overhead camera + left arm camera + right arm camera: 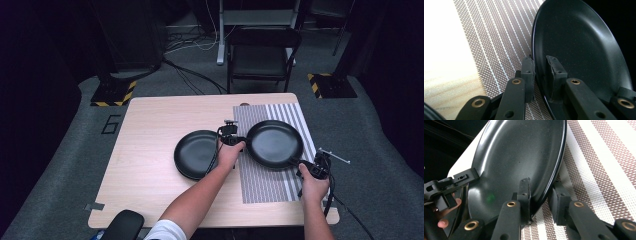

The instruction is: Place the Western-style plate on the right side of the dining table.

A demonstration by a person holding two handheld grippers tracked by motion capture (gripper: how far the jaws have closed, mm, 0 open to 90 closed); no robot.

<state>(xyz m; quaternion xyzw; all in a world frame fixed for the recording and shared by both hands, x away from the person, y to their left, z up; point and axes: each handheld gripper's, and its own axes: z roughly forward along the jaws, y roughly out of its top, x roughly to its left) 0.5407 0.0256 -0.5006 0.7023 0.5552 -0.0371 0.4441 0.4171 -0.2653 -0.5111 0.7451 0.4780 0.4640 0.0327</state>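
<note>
Both tongs clamp the rim of the black plate [274, 143] from opposite sides: left tongs [240, 142] and right tongs [300, 162], carrying it over the striped mat [267, 185], probably not yet resting. Next: lower it level, then release. Another black plate [196, 154] lies alongside on the table [150, 150].

A pale wooden bench [150, 165] fills the middle of the frame, standing on grey carpet [65, 165]. A black folding chair [262, 57] stands just beyond it at upper centre, with a white frame [257, 19] behind. Loose cables [192, 75] trail across the floor at upper left of centre. Yellow-and-black striped bases [114, 94] sit at either side. The edges of the room are dark.
</note>
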